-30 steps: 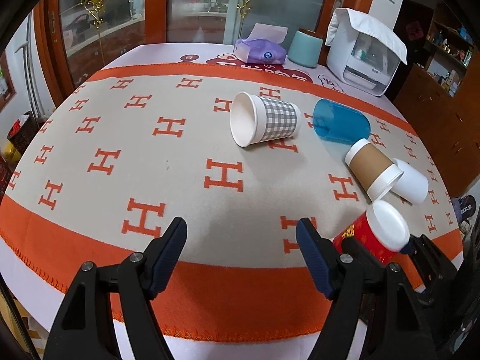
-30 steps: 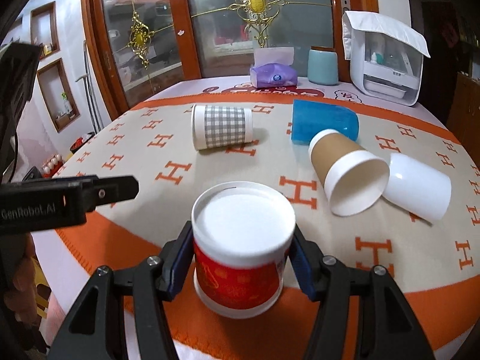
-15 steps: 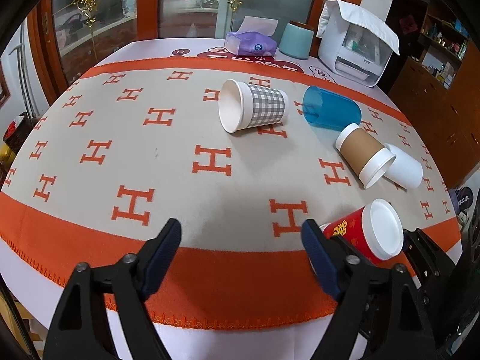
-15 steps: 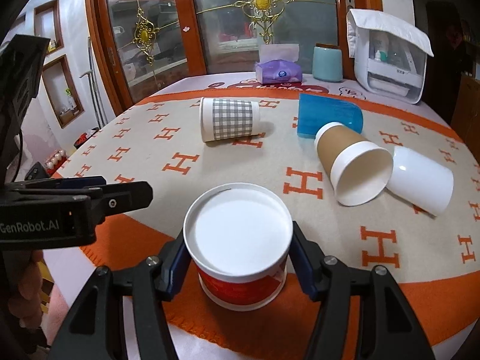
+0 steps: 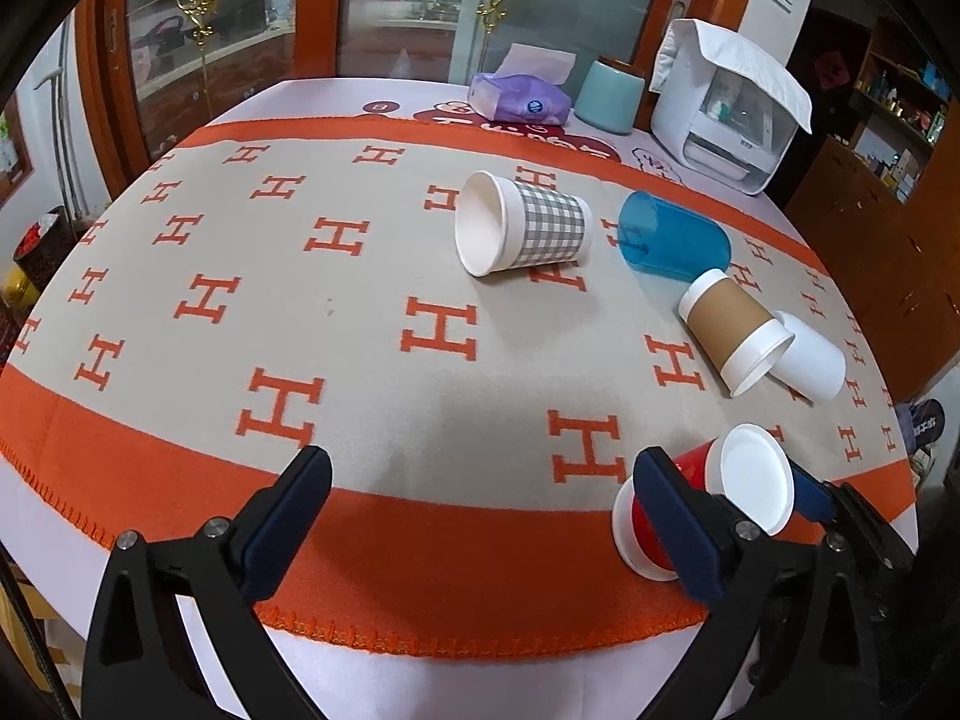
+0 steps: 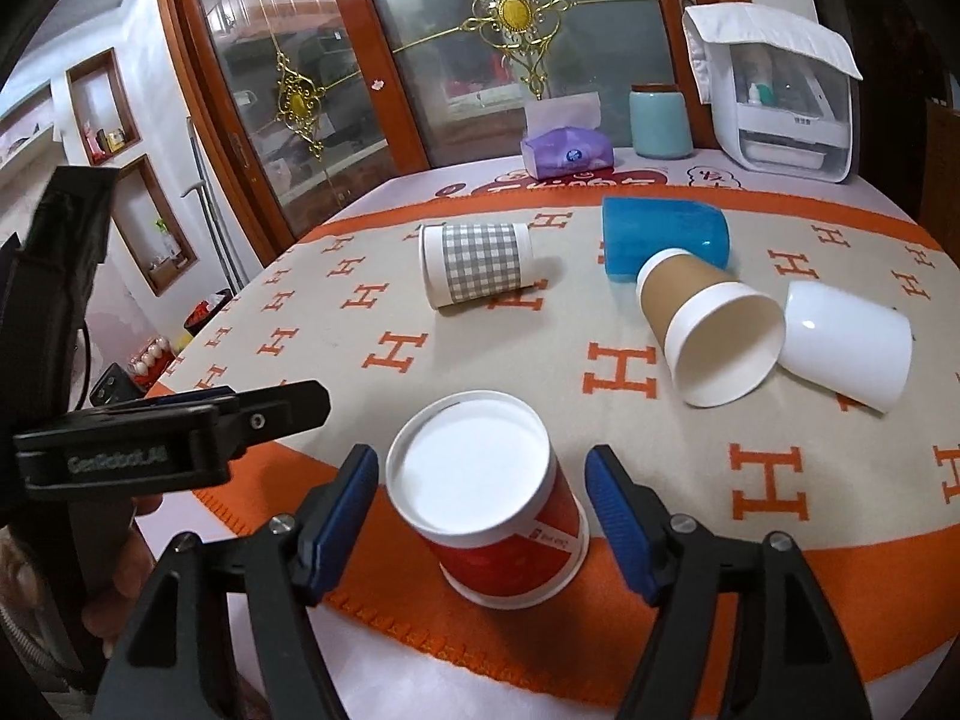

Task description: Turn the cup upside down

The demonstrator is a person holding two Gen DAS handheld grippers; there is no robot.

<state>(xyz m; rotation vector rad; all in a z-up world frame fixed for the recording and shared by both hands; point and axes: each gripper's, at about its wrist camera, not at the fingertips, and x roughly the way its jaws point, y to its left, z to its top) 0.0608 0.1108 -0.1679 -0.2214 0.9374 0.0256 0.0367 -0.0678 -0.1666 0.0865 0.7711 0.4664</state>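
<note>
A red paper cup (image 6: 504,516) stands upside down, white base up, on the orange border of the tablecloth near the front edge. My right gripper (image 6: 483,504) is open, its blue pads on either side of the cup with gaps. The cup also shows in the left wrist view (image 5: 708,504), partly behind my left gripper's right finger. My left gripper (image 5: 480,504) is open and empty above the front edge of the cloth.
Lying on their sides further back are a grey checked cup (image 6: 477,264), a blue plastic cup (image 6: 666,237), a brown-sleeved cup (image 6: 708,330) and a white cup (image 6: 846,345). A tissue pack (image 6: 567,150), a teal canister (image 6: 660,120) and a white appliance (image 6: 786,114) stand at the far edge.
My right gripper has opened and let go of the red cup, which now stands base up on the cloth. The left gripper has drawn back a little.
</note>
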